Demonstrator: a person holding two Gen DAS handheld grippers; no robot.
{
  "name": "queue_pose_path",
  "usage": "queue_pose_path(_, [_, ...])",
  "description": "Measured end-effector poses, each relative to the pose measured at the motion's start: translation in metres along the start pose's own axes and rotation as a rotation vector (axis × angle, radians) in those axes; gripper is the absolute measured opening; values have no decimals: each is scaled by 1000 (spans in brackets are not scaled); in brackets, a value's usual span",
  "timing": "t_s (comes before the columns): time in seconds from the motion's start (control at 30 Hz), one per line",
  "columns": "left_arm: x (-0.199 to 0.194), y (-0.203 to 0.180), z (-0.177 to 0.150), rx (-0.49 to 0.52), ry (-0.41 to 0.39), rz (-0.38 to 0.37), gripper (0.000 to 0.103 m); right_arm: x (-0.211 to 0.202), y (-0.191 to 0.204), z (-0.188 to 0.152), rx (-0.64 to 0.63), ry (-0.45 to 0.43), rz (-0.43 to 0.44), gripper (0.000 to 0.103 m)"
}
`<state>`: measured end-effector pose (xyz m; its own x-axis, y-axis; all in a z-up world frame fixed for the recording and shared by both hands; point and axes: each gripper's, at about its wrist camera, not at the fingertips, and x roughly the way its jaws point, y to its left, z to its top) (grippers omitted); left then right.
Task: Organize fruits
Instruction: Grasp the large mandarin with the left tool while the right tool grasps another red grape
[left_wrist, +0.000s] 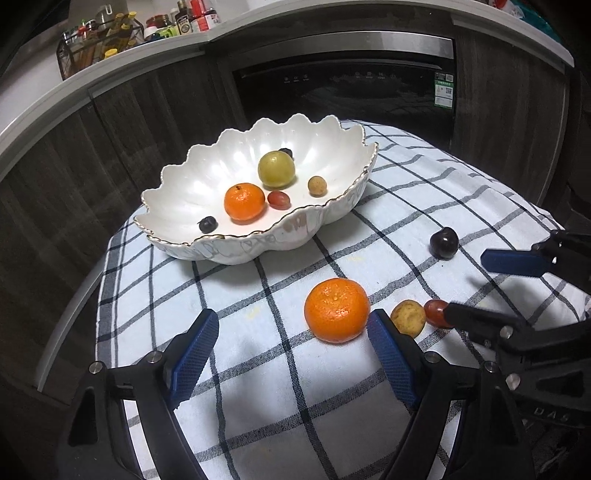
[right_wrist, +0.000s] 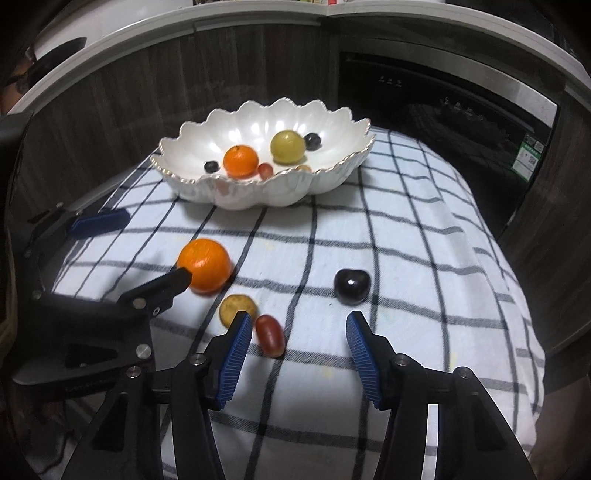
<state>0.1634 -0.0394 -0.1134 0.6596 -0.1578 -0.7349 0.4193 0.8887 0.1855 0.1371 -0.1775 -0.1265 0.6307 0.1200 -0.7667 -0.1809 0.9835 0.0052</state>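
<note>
Both claws released over loose fruit on cloth.
Red grape (right_wrist: 270, 335) lies flat between right claw (right_wrist: 299, 332) pads, long axis toward the bowl (right_wrist: 258, 192); left claw (left_wrist: 291, 332) empty beside the orange (left_wrist: 337, 310).

free: bare checked cloth (right_wrist: 406, 236) between my claws and the bowl (right_wrist: 258, 192) | in my way: orange (left_wrist: 336, 310), brown fruit (left_wrist: 408, 317), red grape (right_wrist: 270, 335), dark cherry (right_wrist: 351, 286) near the cloth's front edge

Glossy glazed bowl (left_wrist: 207, 177), woven checked cloth (left_wrist: 258, 387), perhaps wood-grain cabinet fronts (left_wrist: 74, 166)
</note>
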Motion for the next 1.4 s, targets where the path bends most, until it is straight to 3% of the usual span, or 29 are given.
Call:
queue_pose_path(0.3, [12,-3,-1,52,-17,-48,81,12,5,-5,-11,39,17,50])
queue_pose_path(0.7, [33,-9,-2,27,20,-126,65,25,2,-8,10,57,50,40])
queue_pose_path(0.8, [37,-10,-4,13,37,-150,56,27,1,-8,14,57,56,40])
queue_pose_path(0.87, [40,-11,-6,7,46,-167,45,28,2,-8,11,52,61,34])
queue_pose_path(1.03, [38,-11,-6,6,40,-172,43,26,7,-8,-11,46,87,19])
queue_pose_path(1.4, [28,-10,-10,-21,49,-152,42,18,3,-6,2,21,86,19])
